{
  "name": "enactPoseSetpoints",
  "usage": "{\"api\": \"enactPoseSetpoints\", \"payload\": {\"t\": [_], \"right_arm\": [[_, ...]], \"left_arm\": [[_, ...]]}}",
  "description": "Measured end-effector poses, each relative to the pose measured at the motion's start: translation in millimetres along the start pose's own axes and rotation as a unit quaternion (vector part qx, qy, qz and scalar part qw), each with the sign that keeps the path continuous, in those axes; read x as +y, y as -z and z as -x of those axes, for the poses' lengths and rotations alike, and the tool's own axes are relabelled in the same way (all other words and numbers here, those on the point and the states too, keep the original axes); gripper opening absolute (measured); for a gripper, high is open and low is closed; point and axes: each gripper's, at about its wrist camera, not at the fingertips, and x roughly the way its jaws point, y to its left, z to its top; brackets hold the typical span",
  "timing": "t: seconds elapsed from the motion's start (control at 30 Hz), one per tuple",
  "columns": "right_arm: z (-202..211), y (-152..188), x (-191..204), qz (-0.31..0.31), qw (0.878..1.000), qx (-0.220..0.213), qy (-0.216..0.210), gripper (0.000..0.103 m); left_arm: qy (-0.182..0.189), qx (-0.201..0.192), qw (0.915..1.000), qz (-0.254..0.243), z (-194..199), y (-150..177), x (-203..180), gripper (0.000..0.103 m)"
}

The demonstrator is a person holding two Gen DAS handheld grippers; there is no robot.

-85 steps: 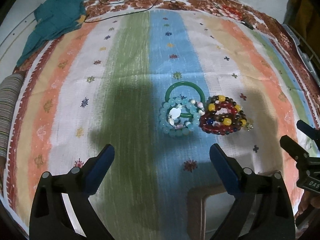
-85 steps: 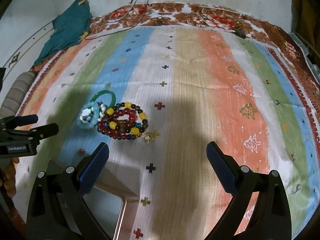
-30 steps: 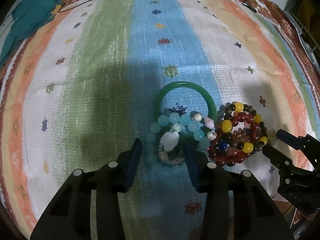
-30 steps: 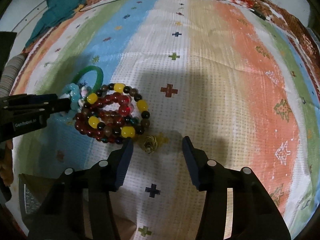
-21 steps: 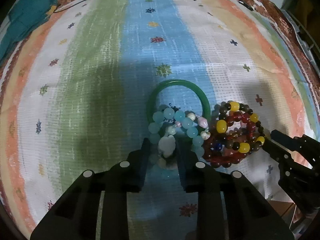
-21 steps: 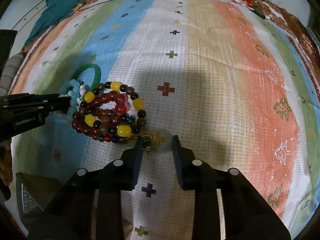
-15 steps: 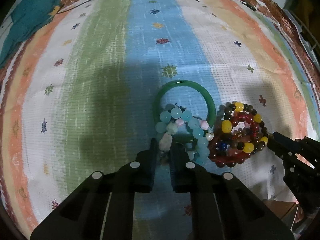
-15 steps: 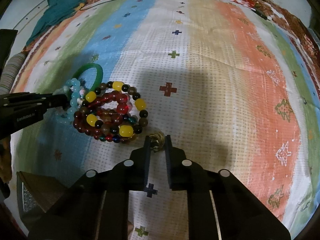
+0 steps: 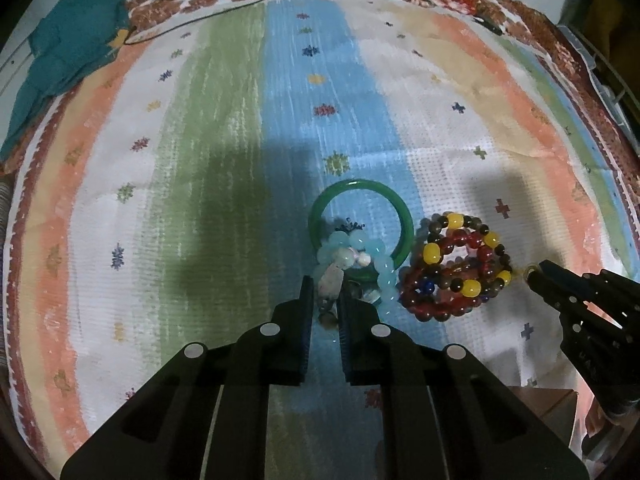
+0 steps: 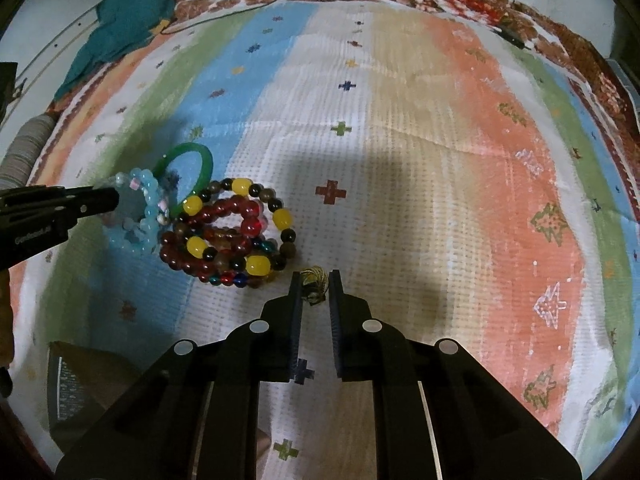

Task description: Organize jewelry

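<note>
On the striped cloth (image 9: 224, 168) lies a green bangle (image 9: 402, 216). A light blue bead bracelet (image 9: 378, 254) with a white shell charm hangs lifted over the bangle's near side, and my left gripper (image 9: 325, 296) is shut on it. To its right sits a heap of red, yellow and dark bead bracelets (image 9: 460, 268). In the right wrist view the same heap (image 10: 228, 228) lies left of centre, and my right gripper (image 10: 314, 280) is shut on a small gold ring (image 10: 313, 276) beside it. The left gripper (image 10: 108, 200) shows at the left edge with the blue bracelet (image 10: 146, 208).
A teal cloth (image 9: 68, 52) lies at the far left corner, with a thin dark cable (image 9: 208, 20) along the flowered border. A brown box corner (image 10: 84, 384) shows near the lower left of the right wrist view. The right gripper's body (image 9: 592, 304) fills the left wrist view's right edge.
Both grippers have closed, the left on the blue bead bracelet and the right on the gold ring. The left one has risen a little, pulling the bracelet up off the cloth.
</note>
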Motion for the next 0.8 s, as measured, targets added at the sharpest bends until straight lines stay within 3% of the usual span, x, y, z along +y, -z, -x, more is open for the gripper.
{"api": "enactPoseSetpoints", "payload": {"t": [0.8], "right_arm": [[3,1,0,-0.002,1.0,0.001,-0.006,0.014]], "left_arm": [[-0.013,0.001,0.9999,0.008,3,3,14,0.013]]}}
